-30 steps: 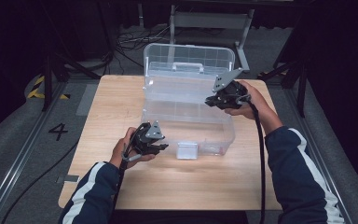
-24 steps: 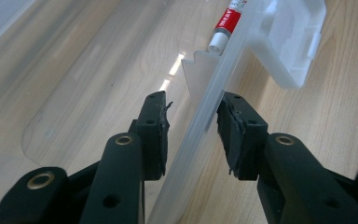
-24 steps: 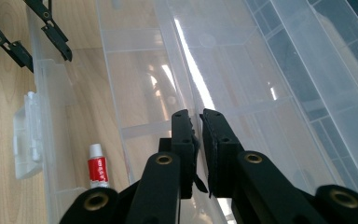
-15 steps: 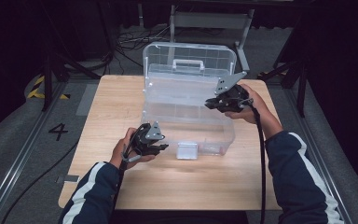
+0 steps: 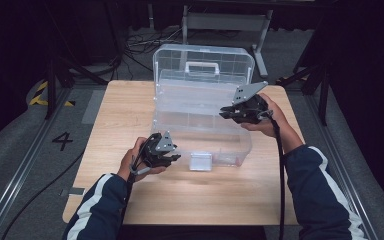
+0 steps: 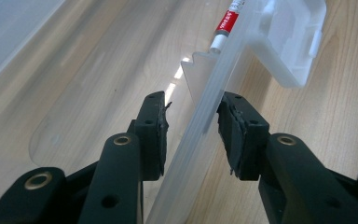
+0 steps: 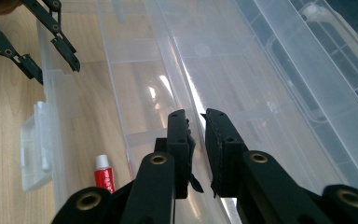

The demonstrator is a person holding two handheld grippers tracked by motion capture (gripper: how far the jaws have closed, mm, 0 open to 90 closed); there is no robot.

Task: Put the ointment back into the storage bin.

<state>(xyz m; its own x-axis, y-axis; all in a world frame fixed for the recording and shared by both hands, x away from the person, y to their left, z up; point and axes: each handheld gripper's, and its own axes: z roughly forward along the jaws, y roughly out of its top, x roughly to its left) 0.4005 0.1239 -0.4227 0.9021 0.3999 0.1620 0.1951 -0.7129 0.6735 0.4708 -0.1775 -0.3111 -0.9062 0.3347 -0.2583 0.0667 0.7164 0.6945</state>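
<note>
Clear plastic box (image 5: 202, 120) mid-table, lid raised at the far side, long axis across the wooden table (image 5: 120, 110). Left gripper (image 6: 193, 121) astride the near front wall, jaws apart, not clamped. Right gripper (image 7: 196, 135) nearly closed, possibly pinching an inner wall. Red-and-white tube (image 7: 103, 175) inside. Dark room beyond.

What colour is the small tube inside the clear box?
Red with a white cap, the tube shows best in the right gripper view, lying in the clear box.
</note>
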